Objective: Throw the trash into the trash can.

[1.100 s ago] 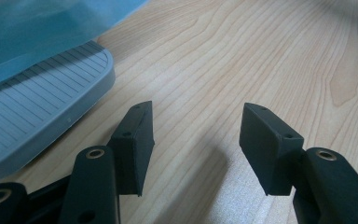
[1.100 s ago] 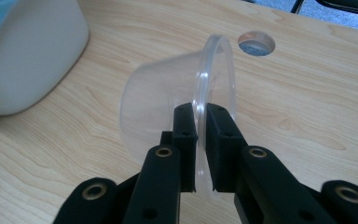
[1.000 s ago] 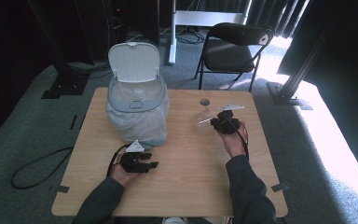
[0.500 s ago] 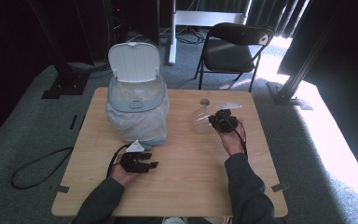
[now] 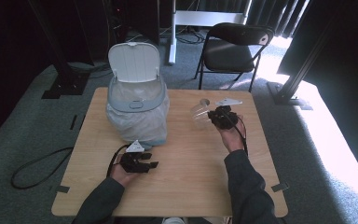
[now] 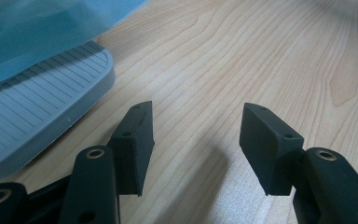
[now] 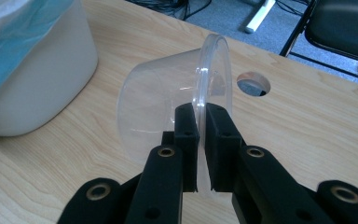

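Observation:
A clear plastic cup hangs on its side above the table, its rim pinched between the jaws of my right gripper. In the high view that cup sticks out to the left of the right gripper, between it and the white pedal bin, whose lid stands up and which has a pale blue liner. My left gripper rests low over the wood near the front, open with nothing between its pads. It lies just in front of the bin's grey foot pedal.
The wooden table has a round cable hole near its far edge, behind the cup. A black folding chair stands beyond the table. A cable loops on the carpet at the left.
The right gripper and the cup have drifted slightly left, towards the bin. The left gripper has kept still.

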{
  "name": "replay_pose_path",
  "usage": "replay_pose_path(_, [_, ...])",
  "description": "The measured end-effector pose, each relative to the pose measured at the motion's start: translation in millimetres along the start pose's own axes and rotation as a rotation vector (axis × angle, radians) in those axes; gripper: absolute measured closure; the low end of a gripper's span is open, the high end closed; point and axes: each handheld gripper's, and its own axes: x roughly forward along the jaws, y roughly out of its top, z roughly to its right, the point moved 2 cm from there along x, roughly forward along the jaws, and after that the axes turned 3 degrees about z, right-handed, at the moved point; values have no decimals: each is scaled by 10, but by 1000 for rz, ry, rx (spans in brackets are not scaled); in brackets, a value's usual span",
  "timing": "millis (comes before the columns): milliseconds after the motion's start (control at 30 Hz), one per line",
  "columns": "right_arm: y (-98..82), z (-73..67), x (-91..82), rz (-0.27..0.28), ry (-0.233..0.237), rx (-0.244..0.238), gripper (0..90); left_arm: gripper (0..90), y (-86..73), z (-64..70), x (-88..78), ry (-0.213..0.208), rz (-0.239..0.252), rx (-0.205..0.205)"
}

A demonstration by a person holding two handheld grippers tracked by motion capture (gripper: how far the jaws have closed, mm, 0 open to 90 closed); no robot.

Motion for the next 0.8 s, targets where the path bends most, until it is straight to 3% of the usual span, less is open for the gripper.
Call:
replay_pose_path(367, [157,-1,-46,37,3,-22,841,449,0,-1,0,0,1,2])
replay_pose_path(800, [281,25,-98,81,20,-10,841,449,0,-1,0,-2,0,-1])
